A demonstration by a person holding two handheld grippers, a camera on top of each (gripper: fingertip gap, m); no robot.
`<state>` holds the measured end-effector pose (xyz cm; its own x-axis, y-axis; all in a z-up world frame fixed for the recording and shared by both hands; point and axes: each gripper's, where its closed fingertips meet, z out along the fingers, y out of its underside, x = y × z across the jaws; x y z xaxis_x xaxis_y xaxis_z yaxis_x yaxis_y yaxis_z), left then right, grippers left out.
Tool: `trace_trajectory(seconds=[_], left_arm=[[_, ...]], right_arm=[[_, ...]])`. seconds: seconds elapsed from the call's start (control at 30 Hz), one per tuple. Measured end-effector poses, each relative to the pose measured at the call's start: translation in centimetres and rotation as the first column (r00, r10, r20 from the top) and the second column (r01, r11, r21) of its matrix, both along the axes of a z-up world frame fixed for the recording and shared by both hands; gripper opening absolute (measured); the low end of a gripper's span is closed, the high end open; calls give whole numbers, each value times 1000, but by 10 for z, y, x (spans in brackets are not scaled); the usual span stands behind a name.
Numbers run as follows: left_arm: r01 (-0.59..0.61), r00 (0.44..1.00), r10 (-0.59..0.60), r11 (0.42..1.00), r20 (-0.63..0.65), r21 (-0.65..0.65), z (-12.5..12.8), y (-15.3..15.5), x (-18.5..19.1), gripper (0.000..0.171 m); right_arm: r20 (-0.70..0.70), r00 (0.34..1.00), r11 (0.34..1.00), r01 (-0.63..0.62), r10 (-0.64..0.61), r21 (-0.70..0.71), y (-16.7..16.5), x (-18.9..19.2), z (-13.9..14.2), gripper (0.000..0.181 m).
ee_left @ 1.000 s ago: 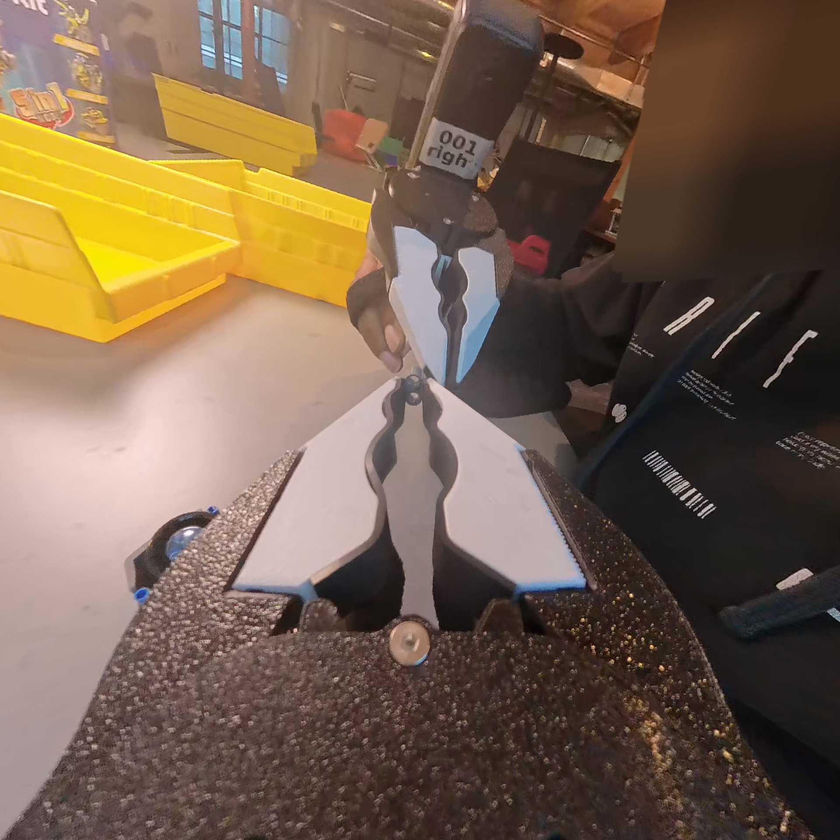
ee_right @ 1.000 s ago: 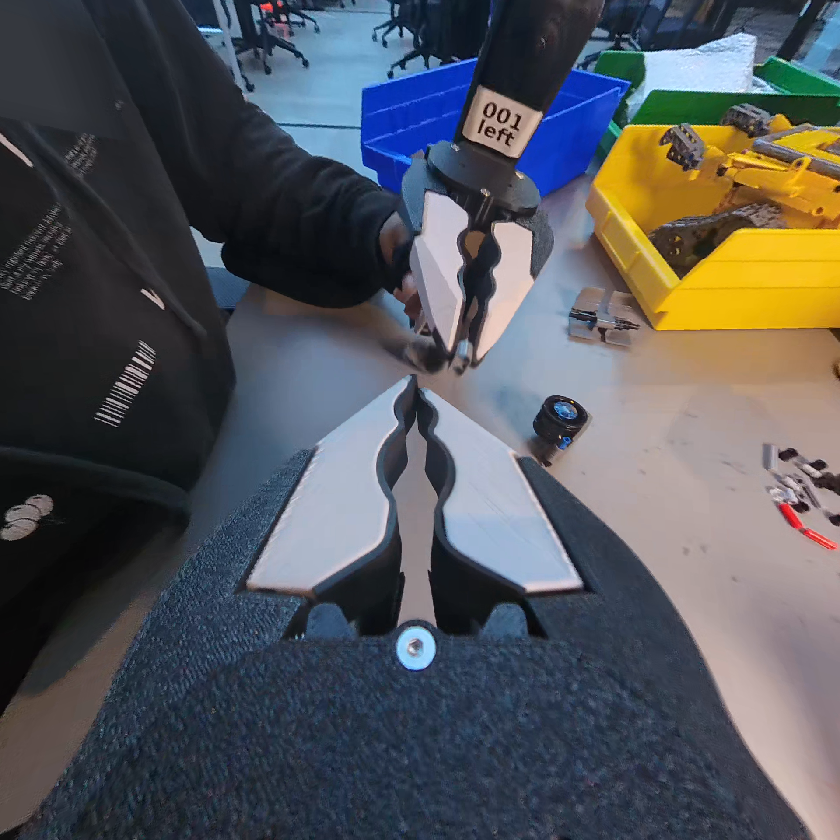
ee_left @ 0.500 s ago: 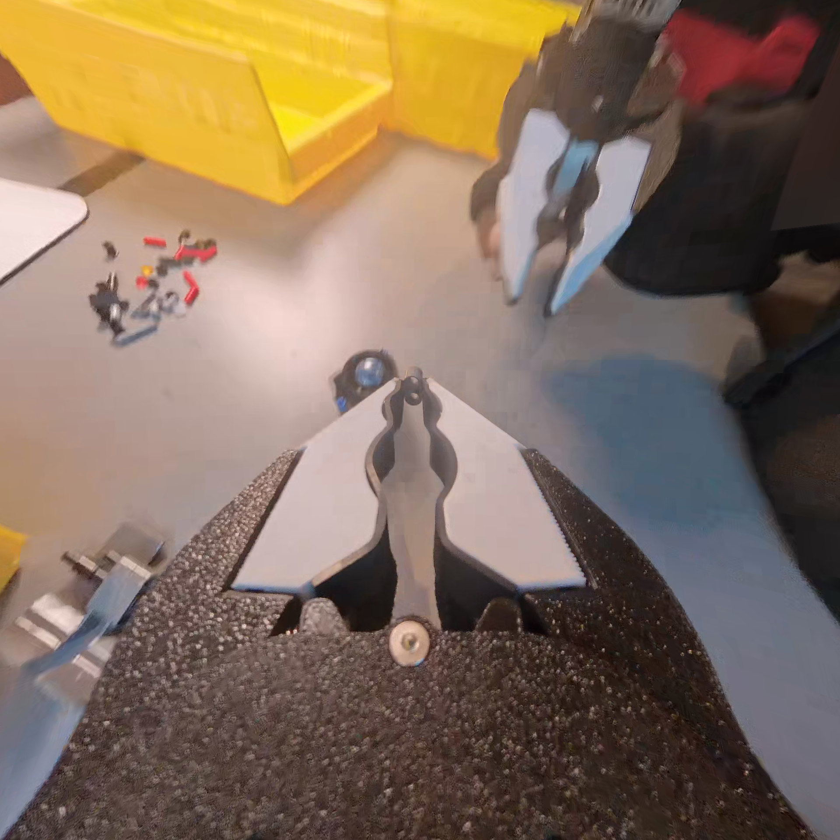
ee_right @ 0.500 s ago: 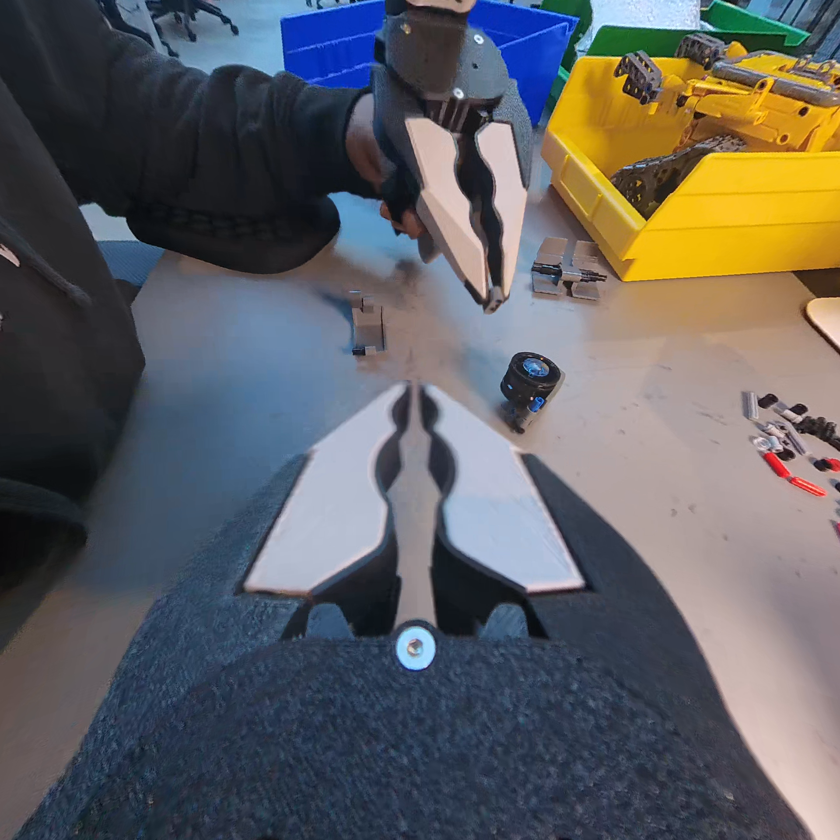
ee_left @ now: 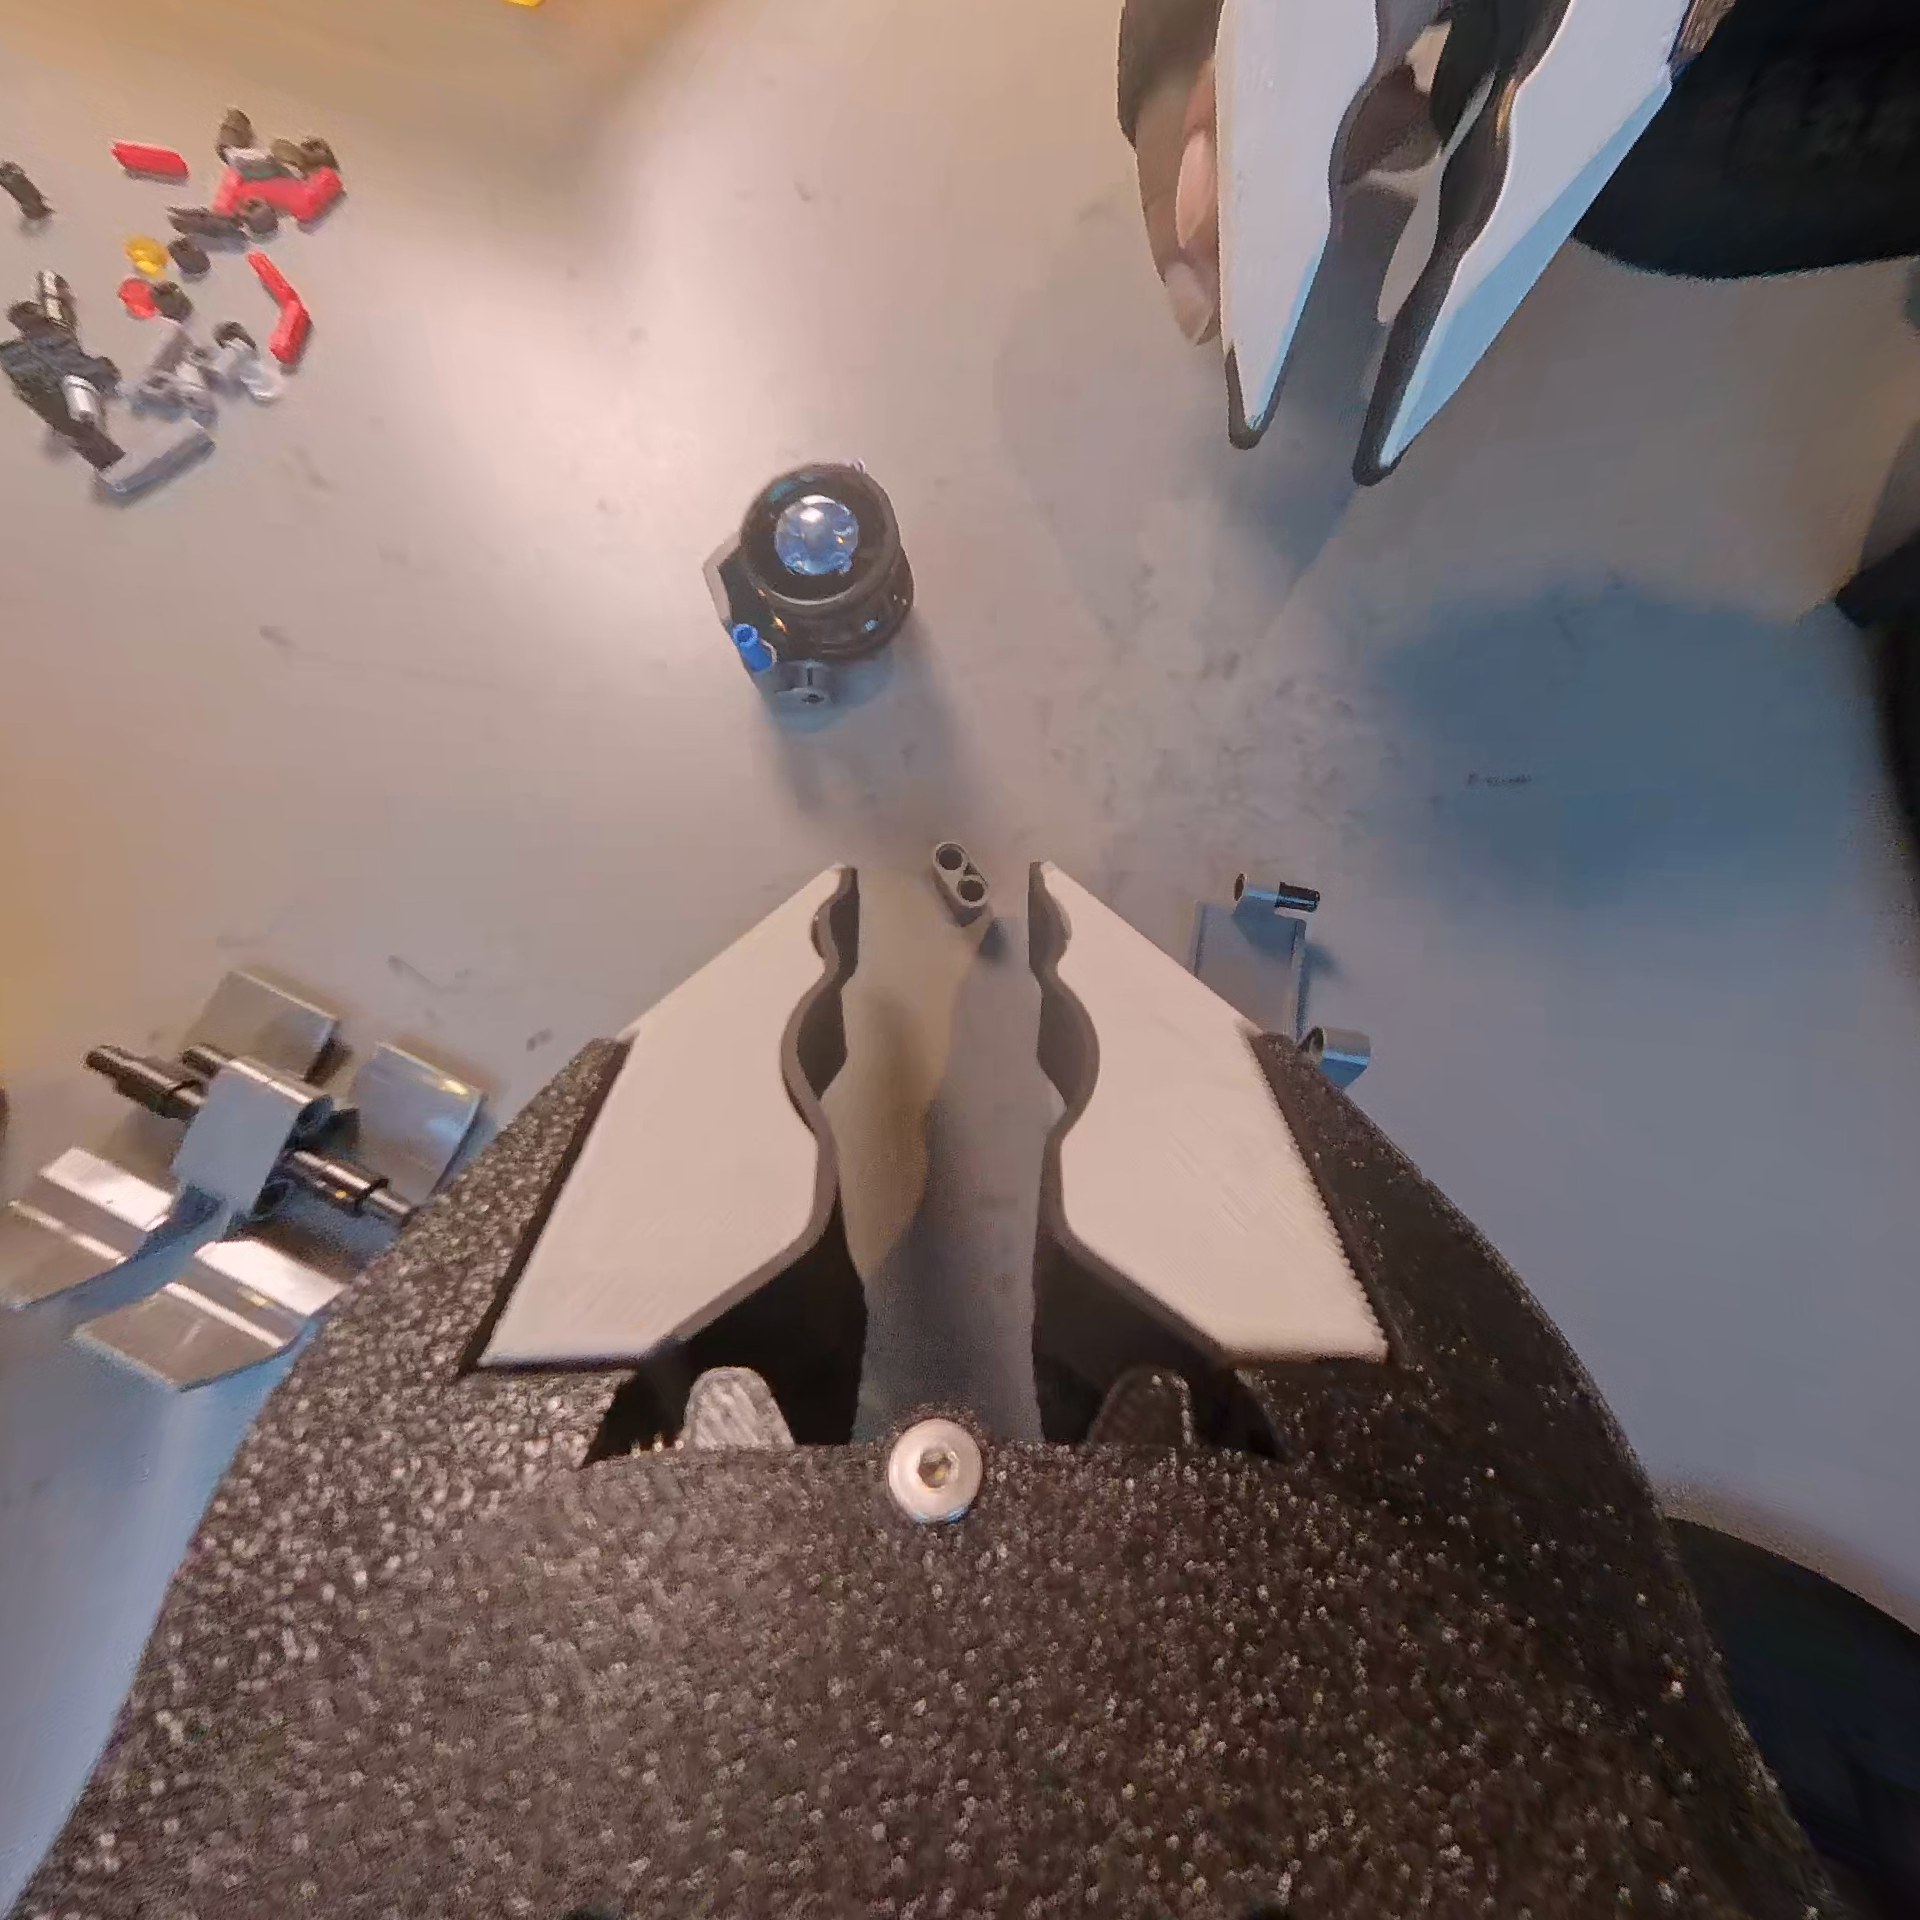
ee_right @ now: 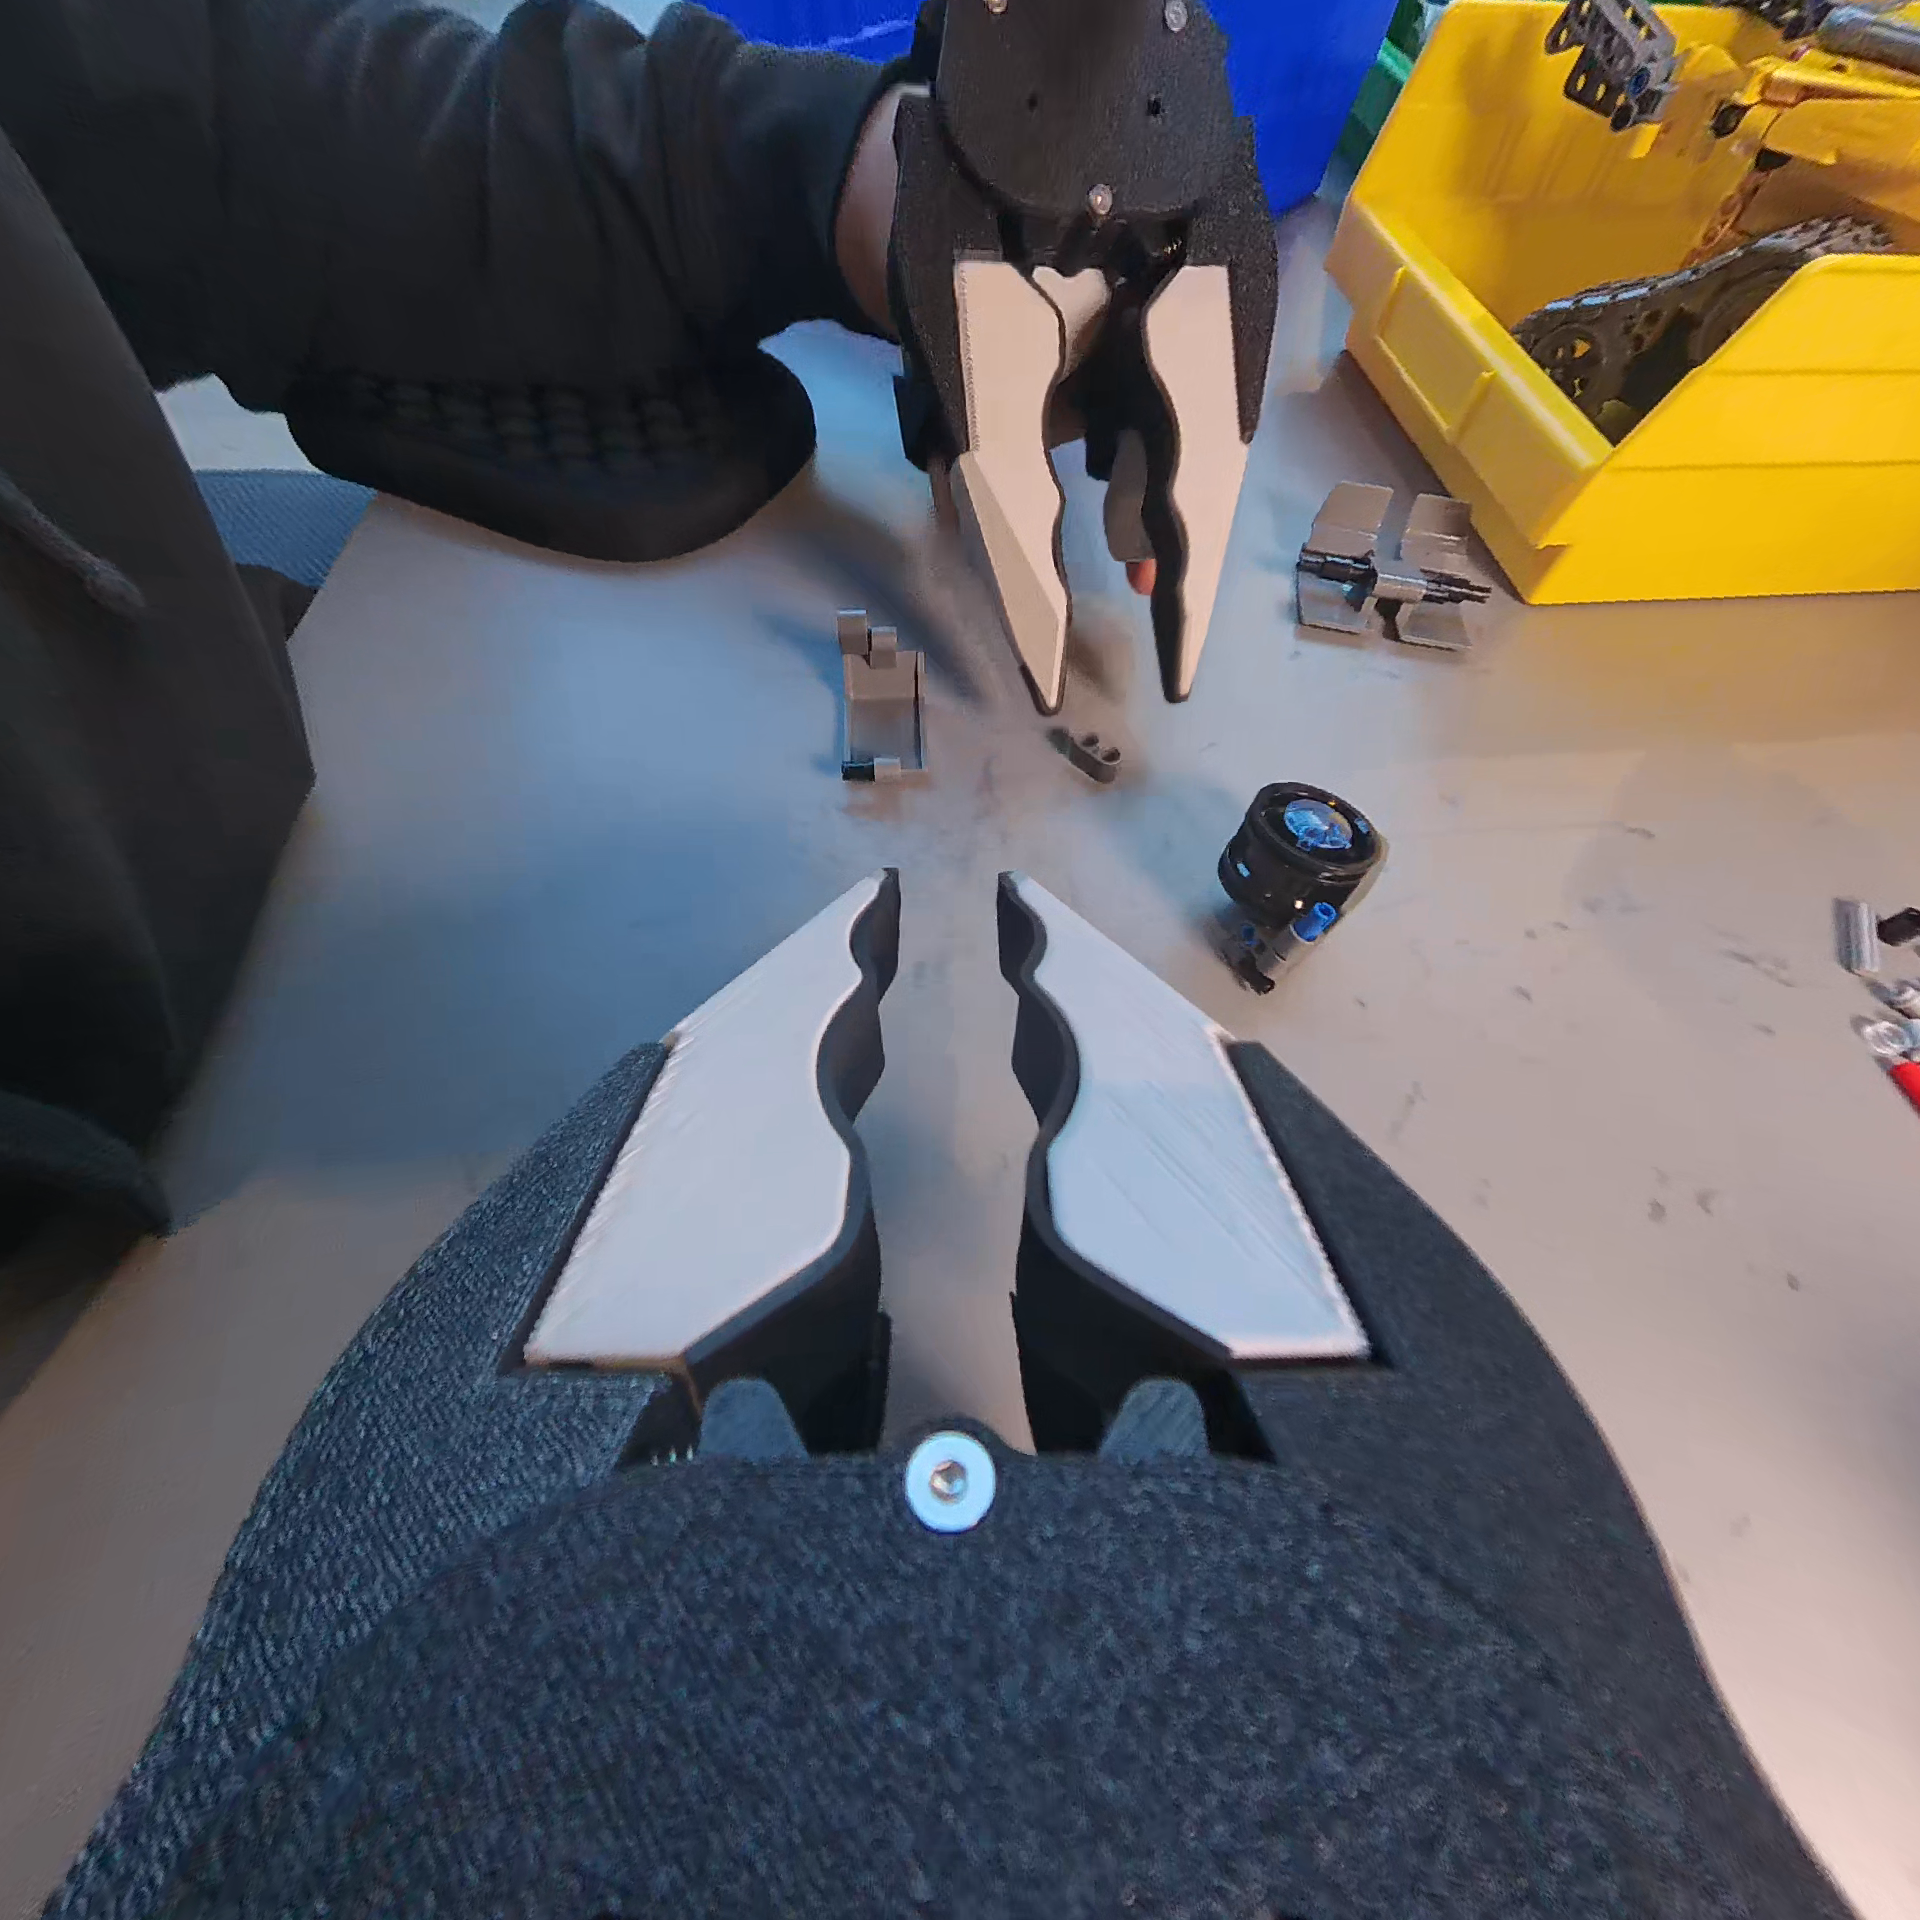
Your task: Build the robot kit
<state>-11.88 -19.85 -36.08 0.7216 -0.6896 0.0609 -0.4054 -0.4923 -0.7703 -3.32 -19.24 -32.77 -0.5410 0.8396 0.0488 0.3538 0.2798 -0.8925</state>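
Both jaws parted, the left gripper [ee_left: 943,899] has released a small grey connector [ee_left: 961,897] onto the bench [ee_left: 520,727], near the black wheel [ee_left: 821,571]; the right gripper [ee_right: 948,894] hovers empty.

We carry two matching tools: the left gripper [ee_left: 943,902] and right gripper [ee_right: 948,902] each pair pale grey, wavy-edged fingers [ee_left: 1174,1122] with a speckled black housing [ee_left: 935,1662] and one silver hex screw [ee_left: 934,1473], lower centre. A black sleeve [ee_right: 499,260] fills the upper left.
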Motion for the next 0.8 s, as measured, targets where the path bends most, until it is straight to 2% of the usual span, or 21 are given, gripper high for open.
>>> trace_trajectory(seconds=[0.07,0.1,0.23,0.37,0.5,0.6,0.67,0.7,0.8], left_arm=[[-27,999,25,999,43,38,17,-1,-5,40],[-39,997,36,998,66,54,25,-3,-7,43],[-55,991,45,996,128,73,44,-24,-5,51],[-19,990,19,1000,140,-2,34,-52,10,58],[-10,999,12,998,35,-63,11,-66,23,62],[-10,998,6,998,-57,-66,-3,-63,26,49],[23,997,-27,998,-76,-58,-5,-61,29,24],[42,997,-46,998,-68,-47,-3,-59,31,16],[78,997,-78,997,-21,4,9,-52,36,16]], right_arm=[[-23,1000,1000,15,-16,-26,2,-2,5,16],[-44,999,999,16,-18,-34,2,-2,9,0],[-102,994,996,35,-43,-87,5,-5,26,0],[-112,993,994,11,-23,-105,2,-2,34,0],[-140,989,987,30,-53,-158,2,-6,43,0],[-154,983,982,68,-96,-176,9,-7,48,0],[-160,984,982,53,-83,-180,9,-4,51,0],[-158,985,983,46,-75,-180,8,-3,52,0],[-183,979,984,58,-89,-171,13,-1,60,0]])
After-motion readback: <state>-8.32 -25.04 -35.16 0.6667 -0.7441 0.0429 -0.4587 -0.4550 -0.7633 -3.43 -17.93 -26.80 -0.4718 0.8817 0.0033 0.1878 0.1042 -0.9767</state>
